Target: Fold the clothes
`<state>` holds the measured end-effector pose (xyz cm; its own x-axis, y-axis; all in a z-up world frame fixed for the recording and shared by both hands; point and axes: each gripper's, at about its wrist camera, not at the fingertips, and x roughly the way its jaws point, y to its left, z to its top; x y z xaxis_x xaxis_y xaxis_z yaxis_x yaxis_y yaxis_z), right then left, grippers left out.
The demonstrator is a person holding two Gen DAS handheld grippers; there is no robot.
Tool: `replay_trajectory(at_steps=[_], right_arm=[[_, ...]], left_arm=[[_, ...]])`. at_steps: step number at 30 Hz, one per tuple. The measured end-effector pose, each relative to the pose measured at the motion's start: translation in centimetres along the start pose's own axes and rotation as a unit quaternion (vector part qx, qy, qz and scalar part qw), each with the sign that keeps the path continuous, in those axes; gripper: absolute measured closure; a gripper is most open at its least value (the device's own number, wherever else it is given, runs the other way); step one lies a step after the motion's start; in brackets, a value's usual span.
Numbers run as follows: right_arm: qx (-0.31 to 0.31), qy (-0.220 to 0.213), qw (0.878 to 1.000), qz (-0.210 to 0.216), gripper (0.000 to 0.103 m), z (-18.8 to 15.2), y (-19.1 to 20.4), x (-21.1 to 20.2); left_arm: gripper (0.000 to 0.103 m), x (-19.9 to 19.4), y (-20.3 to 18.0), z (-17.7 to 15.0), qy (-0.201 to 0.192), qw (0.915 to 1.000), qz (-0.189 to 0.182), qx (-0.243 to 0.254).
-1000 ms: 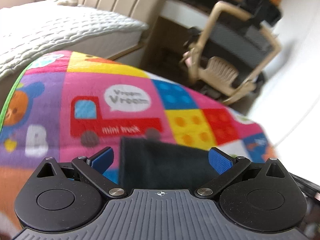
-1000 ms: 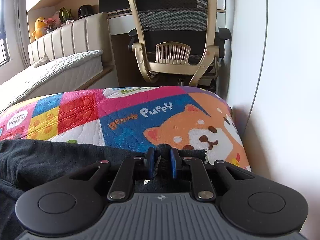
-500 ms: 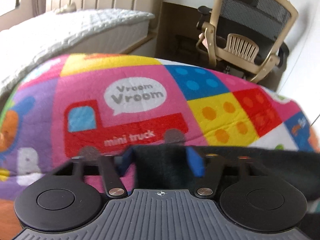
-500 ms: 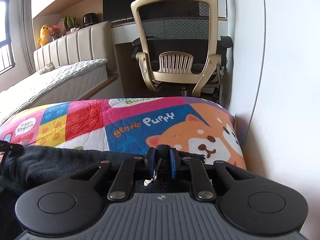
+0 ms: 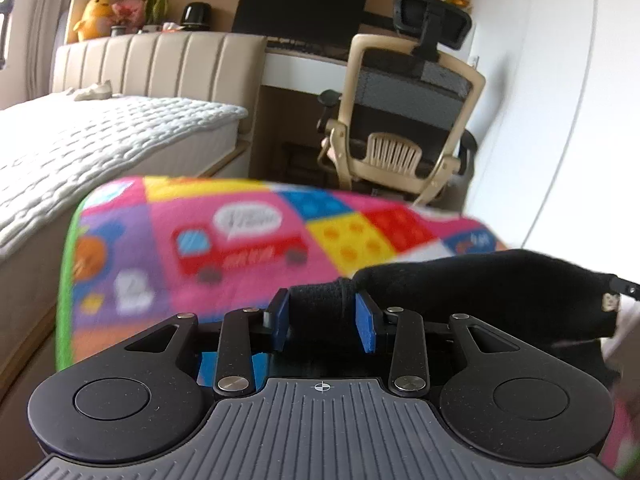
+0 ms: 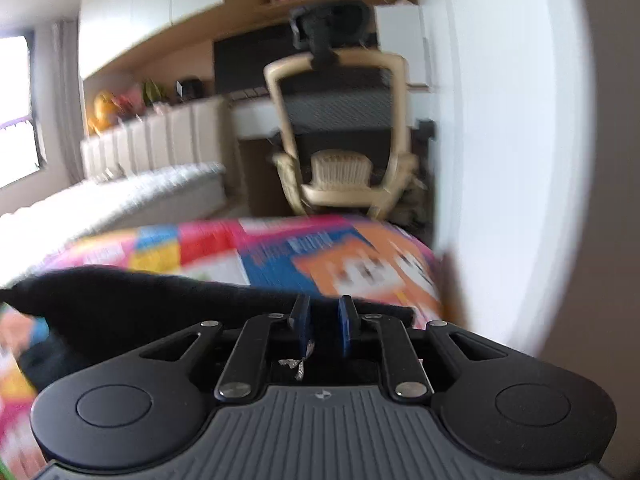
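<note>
Black knit fabric, the garment (image 5: 480,292), hangs bunched between both grippers above the colourful play mat (image 5: 224,240), whose lettering is too blurred to read. Left gripper (image 5: 322,322) pinches a gathered fold between narrowed blue pads. Right gripper (image 6: 323,326), nearly closed, clamps the garment's other edge near the white wall (image 6: 500,120).

L tongs (image 5: 323,322) now clamped on black garment (image 5: 500,288), both tongs raised, cloth lifted off mat (image 5: 248,240)
</note>
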<state>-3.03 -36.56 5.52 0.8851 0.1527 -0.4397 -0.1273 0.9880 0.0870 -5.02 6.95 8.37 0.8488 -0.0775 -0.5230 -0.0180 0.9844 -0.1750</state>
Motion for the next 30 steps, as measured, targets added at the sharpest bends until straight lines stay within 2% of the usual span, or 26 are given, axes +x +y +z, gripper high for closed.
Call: replay_trajectory(at_steps=[3,6,10,13,15,17,18,19,20,24,25,28,30], right_arm=[[0.03,0.02,0.999,-0.021,0.083,-2.3,-1.6,-1.8],[0.071,0.017,0.997,-0.03,0.073,-2.3,-3.2,-2.9],[0.125,0.019,0.992,-0.013,0.047,-1.5,-4.3,-2.6],[0.153,0.044,0.987,-0.008,0.039,-1.5,-4.3,-1.2],[0.165,0.066,0.984,-0.007,0.039,-2.2,-4.4,-0.2],[0.164,0.091,0.982,0.002,0.057,-2.8,-4.2,0.6],[0.16,0.105,0.981,0.01,0.084,-2.9,-4.0,1.2],[0.155,0.113,0.981,0.017,0.09,-2.6,-3.8,1.8],[0.148,0.11,0.983,0.02,0.091,-1.9,-3.4,2.2],[0.089,-0.002,0.995,0.048,0.094,2.9,-1.6,0.0],[0.07,-0.013,0.996,0.045,0.094,3.1,-1.3,-0.7],[0.009,-0.04,0.999,0.034,0.093,3.4,-0.4,-2.6],[0.007,-0.002,1.0,0.012,0.091,1.4,-1.0,-2.2]], left_arm=[[0.064,-0.9,0.9,-3.1,0.03,0.9994,0.01,-0.014],[0.064,-1.5,2.2,-3.9,0.041,0.9978,0.005,-0.052],[0.046,-1.7,2.2,-2.9,0.025,0.9974,-0.007,-0.068],[0.035,-0.4,1.0,-2.6,0.031,0.9982,0.001,-0.05],[0.032,0.4,0.2,-2.8,0.039,0.9985,0.008,-0.038],[0.026,1.2,-0.2,-3.1,0.047,0.9983,0.012,-0.031],[0.025,1.4,-0.3,-3.3,0.05,0.9982,0.012,-0.03],[0.023,1.7,-0.3,-3.4,0.053,0.9981,0.012,-0.03],[0.022,2.0,-0.3,-3.4,0.056,0.9978,0.012,-0.032],[0.02,2.2,-0.6,-3.0,0.056,0.9977,0.02,-0.033],[0.02,2.0,-0.6,-2.9,0.054,0.9978,0.022,-0.032],[0.017,1.4,-0.6,-3.1,0.046,0.9982,0.021,-0.033],[0.017,1.4,-0.2,-3.4,0.048,0.9978,0.023,-0.04]])
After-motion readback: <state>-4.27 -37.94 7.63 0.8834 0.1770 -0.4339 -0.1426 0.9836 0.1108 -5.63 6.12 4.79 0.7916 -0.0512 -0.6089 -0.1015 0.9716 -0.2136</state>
